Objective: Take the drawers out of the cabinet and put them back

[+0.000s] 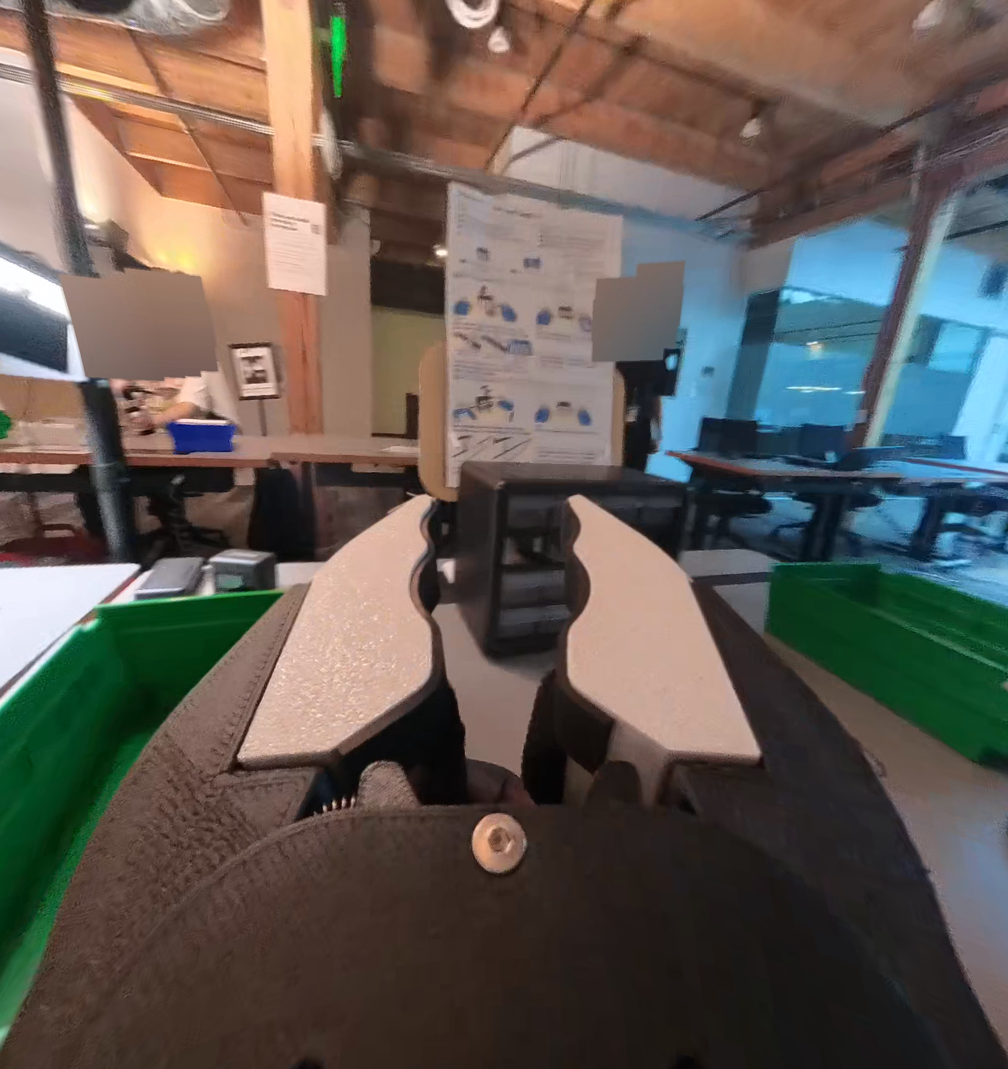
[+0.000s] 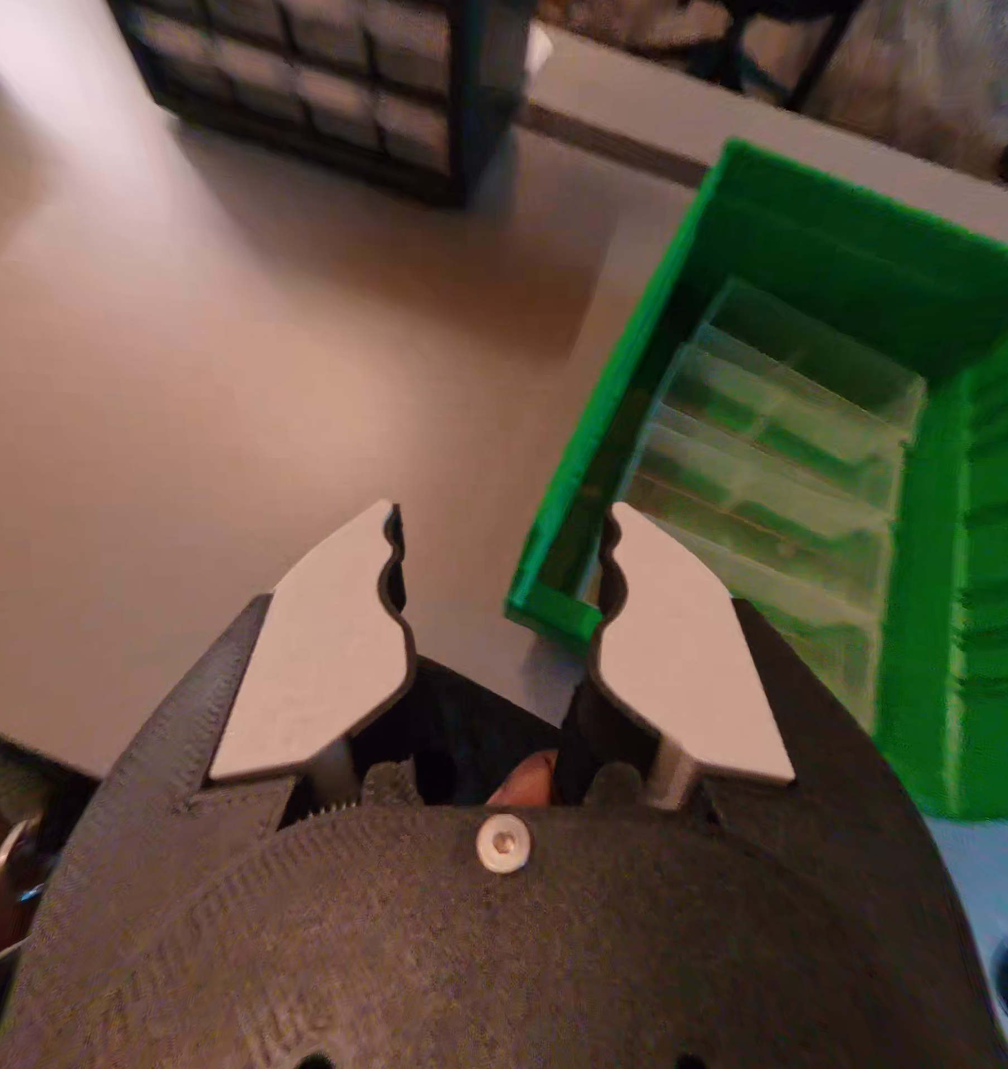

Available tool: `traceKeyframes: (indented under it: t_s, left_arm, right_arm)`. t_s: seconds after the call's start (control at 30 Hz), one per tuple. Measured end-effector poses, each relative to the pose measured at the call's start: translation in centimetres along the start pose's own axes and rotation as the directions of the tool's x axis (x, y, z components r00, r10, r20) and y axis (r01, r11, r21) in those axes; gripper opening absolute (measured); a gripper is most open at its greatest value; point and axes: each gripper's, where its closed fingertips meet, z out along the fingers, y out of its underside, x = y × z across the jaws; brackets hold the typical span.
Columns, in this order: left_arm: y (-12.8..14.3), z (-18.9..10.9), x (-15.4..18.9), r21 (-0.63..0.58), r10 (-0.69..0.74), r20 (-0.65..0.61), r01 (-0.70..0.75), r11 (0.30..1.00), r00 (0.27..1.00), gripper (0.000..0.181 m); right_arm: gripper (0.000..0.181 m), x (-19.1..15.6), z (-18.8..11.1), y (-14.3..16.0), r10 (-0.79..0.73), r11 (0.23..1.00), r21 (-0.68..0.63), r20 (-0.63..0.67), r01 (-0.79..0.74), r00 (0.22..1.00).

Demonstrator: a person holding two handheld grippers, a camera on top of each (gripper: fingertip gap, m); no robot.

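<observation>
**Both grippers empty above the table**

Hovering with its jaws spread and nothing between them, the right gripper (image 2: 504, 520) hangs over the grey table (image 2: 229, 405), its right finger above the near corner of a green bin (image 2: 605, 463). Clear drawers (image 2: 779, 451) lie stacked inside that bin. The black cabinet (image 2: 328, 87) stands well beyond, at the table's far side.

The left gripper (image 1: 501, 509) is likewise parted and empty, pointing straight at the cabinet (image 1: 553, 538), which shows some empty slots. A second green bin (image 1: 143, 665) sits just left of it.
</observation>
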Motion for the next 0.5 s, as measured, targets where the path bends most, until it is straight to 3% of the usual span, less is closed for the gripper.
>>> traceKeyframes:
  t_s: [0.07,0.13,0.17,0.2,0.23,0.33,0.5]
  left_arm:
    - [-0.4,-0.2,1.8,0.007,0.0,-0.086,0.0,1.0,0.996,0.041]
    - [-0.2,0.0,2.1,0.022,0.024,-0.082,-0.023,1.0,0.996,0.04]
    - [0.1,0.2,2.0,0.022,0.043,-0.072,-0.041,0.999,0.996,0.04]
    - [0.6,0.5,1.9,0.006,0.051,-0.071,-0.051,0.999,0.996,0.04]
    - [1.2,0.7,1.8,-0.016,0.046,-0.074,-0.047,0.999,0.996,0.04]
    - [2.1,1.1,1.9,-0.032,0.026,-0.086,-0.029,0.999,0.996,0.04]
    - [3.0,1.4,1.8,-0.063,0.072,-0.07,-0.077,0.995,0.995,0.04]
  right_arm:
    - [0.065,2.7,0.7,1.3,0.008,0.995,-0.095,-0.176,-0.025,0.984]
    - [0.056,2.6,1.9,2.4,-0.048,0.987,-0.157,-0.19,0.017,0.981]
    - [0.044,1.9,2.7,2.5,-0.053,0.987,-0.156,-0.151,0.029,0.987]
    - [0.019,1.4,3.5,2.5,-0.051,0.987,-0.156,-0.128,0.031,0.99]
    - [0.008,1.7,3.8,2.5,-0.061,0.987,-0.156,-0.167,0.035,0.984]
    - [0.008,1.4,4.0,2.4,-0.136,0.98,-0.173,-0.199,0.101,0.971]
    - [0.01,-0.6,4.3,1.9,-0.163,0.977,-0.16,-0.131,0.141,0.978]
